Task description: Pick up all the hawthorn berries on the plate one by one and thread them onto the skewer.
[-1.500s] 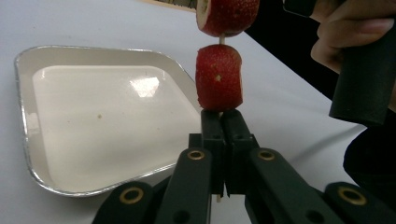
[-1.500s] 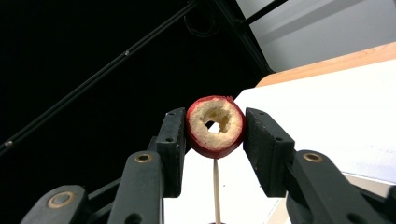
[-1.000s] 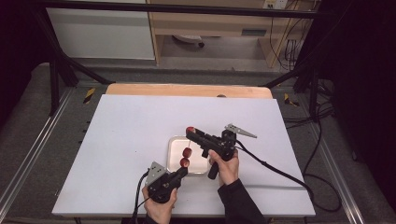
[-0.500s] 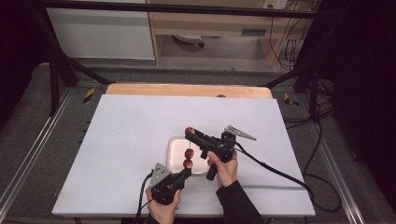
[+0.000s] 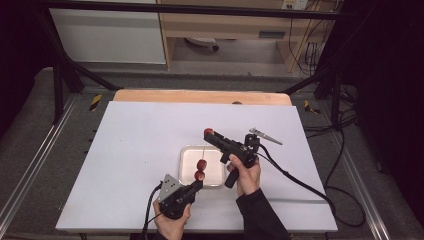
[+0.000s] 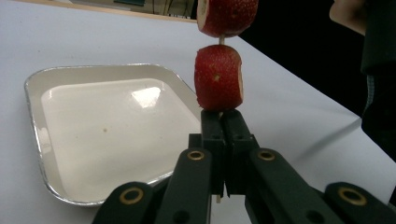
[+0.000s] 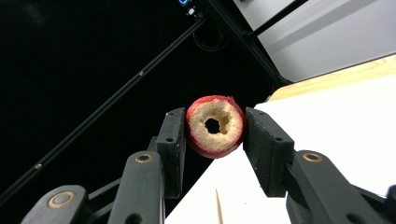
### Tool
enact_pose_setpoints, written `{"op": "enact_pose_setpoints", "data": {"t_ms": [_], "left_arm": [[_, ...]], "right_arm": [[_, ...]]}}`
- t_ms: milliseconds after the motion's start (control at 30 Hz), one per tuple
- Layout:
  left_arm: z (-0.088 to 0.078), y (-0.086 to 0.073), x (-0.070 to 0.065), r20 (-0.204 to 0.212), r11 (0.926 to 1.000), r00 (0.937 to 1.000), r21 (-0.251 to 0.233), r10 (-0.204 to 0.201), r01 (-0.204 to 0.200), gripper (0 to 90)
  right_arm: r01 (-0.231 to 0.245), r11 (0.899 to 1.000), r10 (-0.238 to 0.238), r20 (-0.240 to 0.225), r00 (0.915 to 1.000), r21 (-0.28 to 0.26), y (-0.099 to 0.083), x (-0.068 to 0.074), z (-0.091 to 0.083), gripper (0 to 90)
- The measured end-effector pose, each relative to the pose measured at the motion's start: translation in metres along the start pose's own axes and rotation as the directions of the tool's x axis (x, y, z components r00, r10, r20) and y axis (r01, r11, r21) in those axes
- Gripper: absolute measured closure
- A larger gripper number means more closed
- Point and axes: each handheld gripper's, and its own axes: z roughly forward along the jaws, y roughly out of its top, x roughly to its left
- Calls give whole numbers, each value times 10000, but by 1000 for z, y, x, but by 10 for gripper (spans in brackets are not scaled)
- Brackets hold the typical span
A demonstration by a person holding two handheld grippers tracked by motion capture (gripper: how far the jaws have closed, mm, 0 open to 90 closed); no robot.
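Partly hidden skewer (image 6: 218, 198) clenched in left fingers (image 6: 212, 135); right fingers (image 7: 173, 140) grip cored fruit slice (image 7: 215, 126).

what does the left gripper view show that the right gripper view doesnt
Left gripper view: the left gripper shut on a skewer that carries two red fruit pieces, beside a foil tray. Right gripper view: the right gripper shut on a cored fruit piece, its hollow centre facing the camera. Both: the white table.

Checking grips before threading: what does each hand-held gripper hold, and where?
Left: thin wooden skewer, bottom end. Right: red cored fruit slice, by its skin sides.
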Motion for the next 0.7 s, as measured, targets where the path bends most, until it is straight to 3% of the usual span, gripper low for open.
{"op": "enact_pose_setpoints", "data": {"t_ms": [200, 367, 700], "left_arm": [[2, 7, -4, 70, 9998, 9999, 109, 144, -145, 888], [7, 8, -11, 361, 9997, 9992, 175, -152, 146, 887], [9, 7, -9, 177, 9970, 9968, 103, -775, 773, 888]], "right_arm": [[-84, 10000, 84, -12, 10000, -20, -2, -2, 2, 602], [7, 10000, -8, -22, 10000, -74, -6, -2, 3, 602], [113, 9999, -113, -32, 9999, -49, -9, -3, 4, 602]]}}
